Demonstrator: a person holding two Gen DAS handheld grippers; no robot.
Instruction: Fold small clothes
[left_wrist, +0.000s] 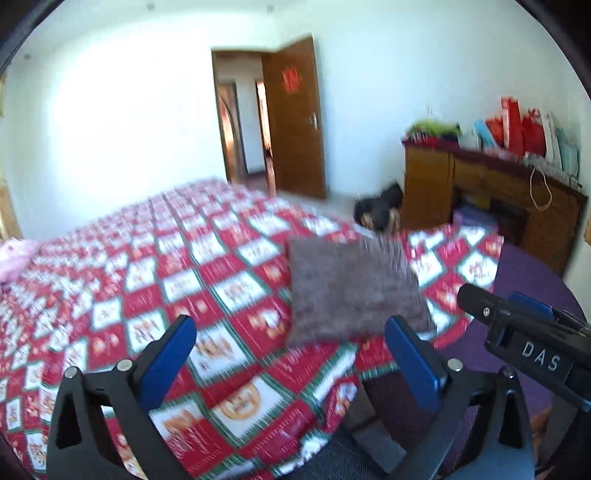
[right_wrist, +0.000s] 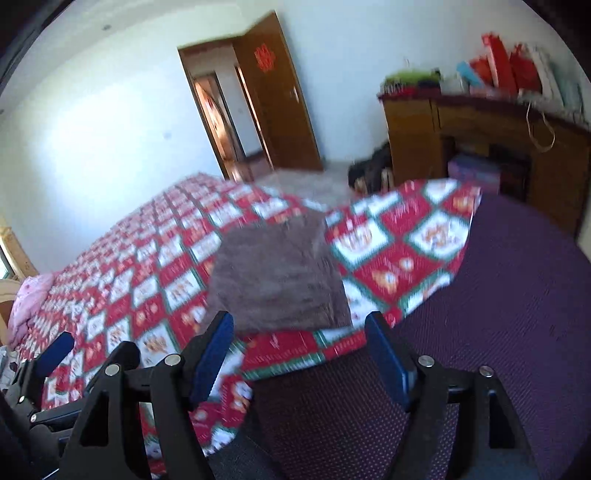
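A brown-grey fuzzy folded cloth (left_wrist: 351, 288) lies flat on the red, white and green patterned bedspread (left_wrist: 147, 288); it also shows in the right wrist view (right_wrist: 277, 277). My left gripper (left_wrist: 291, 347) is open and empty, held above the bedspread just short of the cloth's near edge. My right gripper (right_wrist: 299, 343) is open and empty, just short of the cloth's near edge. The right gripper also shows at the right of the left wrist view (left_wrist: 517, 325), and the left gripper at the lower left of the right wrist view (right_wrist: 55, 350).
A purple sheet (right_wrist: 498, 295) covers the bed's near right part. A wooden cabinet (left_wrist: 480, 192) with bags on top stands at the far right. A dark bag (left_wrist: 380, 206) lies on the floor by it. A pink cloth (right_wrist: 29, 299) lies at the far left. The door (left_wrist: 295, 122) stands open.
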